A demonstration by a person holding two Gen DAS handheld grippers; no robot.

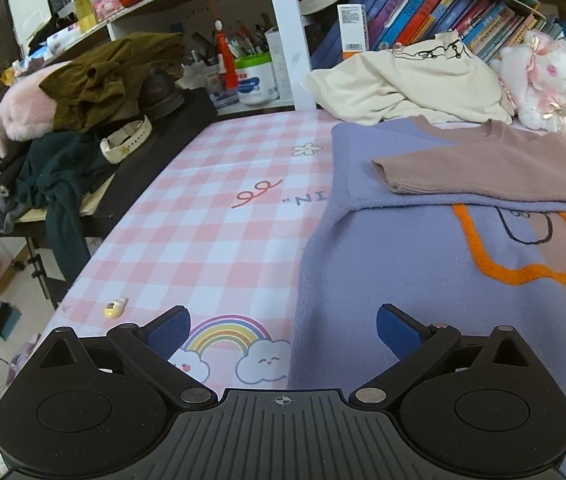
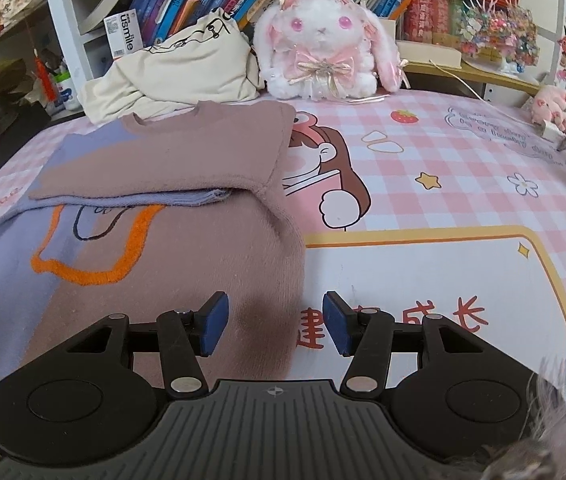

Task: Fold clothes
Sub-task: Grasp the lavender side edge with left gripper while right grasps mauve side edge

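Observation:
A lilac and mauve sweater with an orange outline lies flat on the pink checked table cover. Both sleeves are folded across its chest, the mauve one on top. My left gripper is open and empty, straddling the sweater's lower left edge. In the right wrist view the same sweater fills the left half. My right gripper is open and empty over its lower right edge.
A cream garment and a white plush rabbit sit behind the sweater against the bookshelf. A pile of olive, pink and dark green clothes covers a side table at left. A small yellow toy lies near the table's left edge.

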